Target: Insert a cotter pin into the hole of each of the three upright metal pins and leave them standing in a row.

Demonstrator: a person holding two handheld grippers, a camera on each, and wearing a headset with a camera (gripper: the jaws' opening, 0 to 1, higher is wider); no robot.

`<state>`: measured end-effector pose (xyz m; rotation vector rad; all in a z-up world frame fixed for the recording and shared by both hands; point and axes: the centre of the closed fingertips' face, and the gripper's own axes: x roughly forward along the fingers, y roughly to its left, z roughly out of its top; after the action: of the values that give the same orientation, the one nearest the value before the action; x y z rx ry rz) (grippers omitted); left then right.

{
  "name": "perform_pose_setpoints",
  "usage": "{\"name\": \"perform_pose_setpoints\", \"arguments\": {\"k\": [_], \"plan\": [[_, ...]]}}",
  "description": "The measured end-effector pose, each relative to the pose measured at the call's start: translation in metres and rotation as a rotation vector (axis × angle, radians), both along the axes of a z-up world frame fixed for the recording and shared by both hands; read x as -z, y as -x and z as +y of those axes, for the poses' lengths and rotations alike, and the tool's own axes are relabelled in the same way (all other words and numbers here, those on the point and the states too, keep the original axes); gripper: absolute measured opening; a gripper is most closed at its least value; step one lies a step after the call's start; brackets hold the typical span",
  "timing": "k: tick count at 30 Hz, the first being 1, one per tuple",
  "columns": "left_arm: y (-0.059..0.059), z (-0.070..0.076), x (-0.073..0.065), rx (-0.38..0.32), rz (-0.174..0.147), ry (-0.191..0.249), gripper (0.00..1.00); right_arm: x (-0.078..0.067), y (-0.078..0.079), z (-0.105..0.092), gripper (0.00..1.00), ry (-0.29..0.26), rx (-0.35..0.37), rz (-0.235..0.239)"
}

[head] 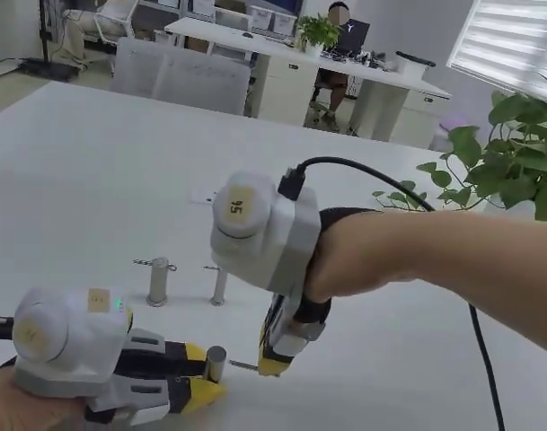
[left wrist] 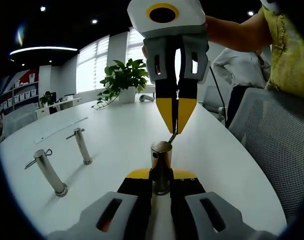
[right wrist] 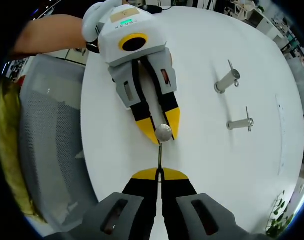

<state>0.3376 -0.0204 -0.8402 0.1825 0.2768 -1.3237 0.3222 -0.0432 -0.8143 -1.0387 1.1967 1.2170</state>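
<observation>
— Since the white table (head: pixel 66 153) takes up most of the head view, how much free room does it give?

— Plenty. Its smooth matt top lies bare across the left and middle of the frame, up to the far edge in the upper left. In the right gripper view its rounded near edge curves down the left side, with a grey mesh chair (right wrist: pixel 47 135) just beyond it. A leafy potted plant (head: pixel 511 153) stands at the right edge of the head view.

— And the claws?

— The left gripper (head: pixel 210 382), a white housing with black, yellow-tipped jaws, sits at the lower left of the head view. Its jaws are clamped on the third metal pin (left wrist: pixel 161 167), a plain steel cylinder standing upright on the table. The right gripper (head: pixel 275 364) comes in from the upper right, its jaws pinched almost together on the cotter pin (right wrist: pixel 159 156).

— Where are the other pins?

— Two metal pins (head: pixel 158 282) stand upright side by side, apart, above the left gripper in the head view and well clear of both claws. Each carries a thin wire cotter (head: pixel 145 263) near its top.

— And the held cotter pin?

— It lies level, with its free end at the top of the third metal pin. Whether it is in the hole, I cannot tell.
</observation>
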Motion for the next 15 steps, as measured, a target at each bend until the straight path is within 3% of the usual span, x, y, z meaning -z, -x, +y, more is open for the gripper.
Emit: {"name": "perform_pose_setpoints", "arguments": {"k": [15], "plan": [[-0.0003, -0.0008, 0.0006, -0.002, 0.002, -0.001, 0.11, 0.0016, -0.0016, 0.0049, 0.01, -0.024, 0.005, -0.004]]}}
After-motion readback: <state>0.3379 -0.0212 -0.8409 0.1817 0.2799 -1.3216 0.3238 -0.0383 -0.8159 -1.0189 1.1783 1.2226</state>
